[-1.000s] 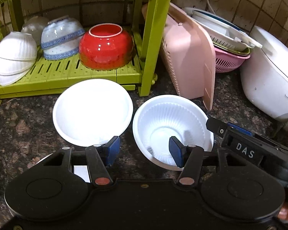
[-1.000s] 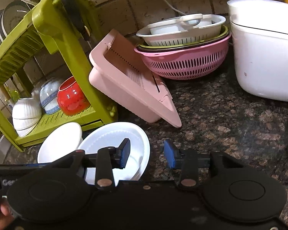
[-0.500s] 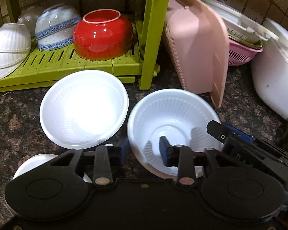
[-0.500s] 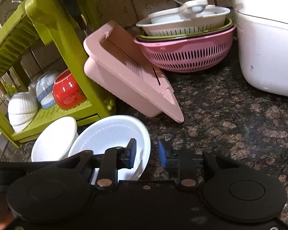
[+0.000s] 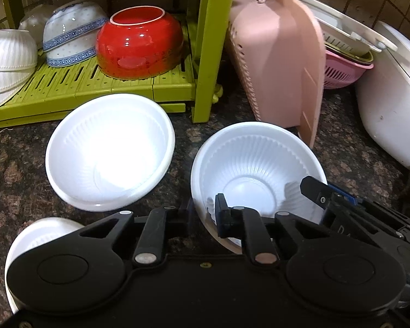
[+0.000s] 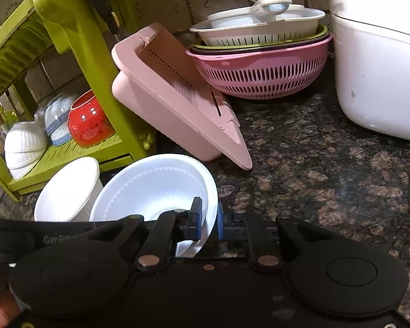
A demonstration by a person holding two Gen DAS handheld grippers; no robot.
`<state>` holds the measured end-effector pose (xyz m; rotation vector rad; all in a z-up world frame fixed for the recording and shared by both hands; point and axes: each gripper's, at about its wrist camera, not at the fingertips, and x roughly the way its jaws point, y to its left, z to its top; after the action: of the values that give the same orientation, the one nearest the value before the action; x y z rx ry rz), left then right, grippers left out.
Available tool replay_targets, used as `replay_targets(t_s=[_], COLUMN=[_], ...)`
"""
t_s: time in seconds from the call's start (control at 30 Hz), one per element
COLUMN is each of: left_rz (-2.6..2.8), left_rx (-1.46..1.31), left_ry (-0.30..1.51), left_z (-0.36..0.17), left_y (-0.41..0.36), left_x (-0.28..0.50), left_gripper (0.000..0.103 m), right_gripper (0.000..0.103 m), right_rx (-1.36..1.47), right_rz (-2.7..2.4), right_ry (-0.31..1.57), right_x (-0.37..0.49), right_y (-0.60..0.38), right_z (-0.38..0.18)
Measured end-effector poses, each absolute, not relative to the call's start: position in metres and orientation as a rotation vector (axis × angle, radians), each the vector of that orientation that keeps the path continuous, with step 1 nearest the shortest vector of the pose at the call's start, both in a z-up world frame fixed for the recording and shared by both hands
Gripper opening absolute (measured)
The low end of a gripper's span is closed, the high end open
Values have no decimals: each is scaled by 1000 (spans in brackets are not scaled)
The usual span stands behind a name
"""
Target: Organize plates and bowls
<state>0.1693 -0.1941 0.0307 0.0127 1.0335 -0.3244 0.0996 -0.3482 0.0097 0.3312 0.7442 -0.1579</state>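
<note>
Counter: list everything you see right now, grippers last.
ribbed bowl: 1, white, centre, gripped at two rim spots
plain bowl: 1, white, on counter left of it
low bowl: 1, white, near left, partly hidden
red bowl: 1, upside down, rack's lower shelf
patterned bowl: 1, blue and white, beside red bowl
stacked bowls: count unclear, white, shelf's left end
rack: 1, green, at wall
tray: 1, pink, leaning on rack
colanders: stack, pink lowest, white on top
appliance: 1, white, far right
counter: dark speckled
left gripper: black, shut on ribbed bowl
right gripper: black, shut on ribbed bowl
</note>
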Motion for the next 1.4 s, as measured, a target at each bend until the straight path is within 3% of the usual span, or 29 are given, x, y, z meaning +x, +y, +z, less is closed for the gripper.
replay_targets(t_s=[0.3, 0.73, 1.4], left_rz=[-342, -233, -219], left_rx=[9, -35, 38], left_ry=[976, 832, 906], left_z=[57, 98, 58], left_y=[-178, -80, -31], left_x=[138, 84, 78], left_gripper=[20, 20, 21], right_gripper=[13, 13, 13], right_rx=[274, 344, 240], right_rz=[-132, 110, 127], right_ry=[659, 594, 749], right_x=[62, 43, 52], right_y=[-329, -259, -200], right_z=[40, 74, 43])
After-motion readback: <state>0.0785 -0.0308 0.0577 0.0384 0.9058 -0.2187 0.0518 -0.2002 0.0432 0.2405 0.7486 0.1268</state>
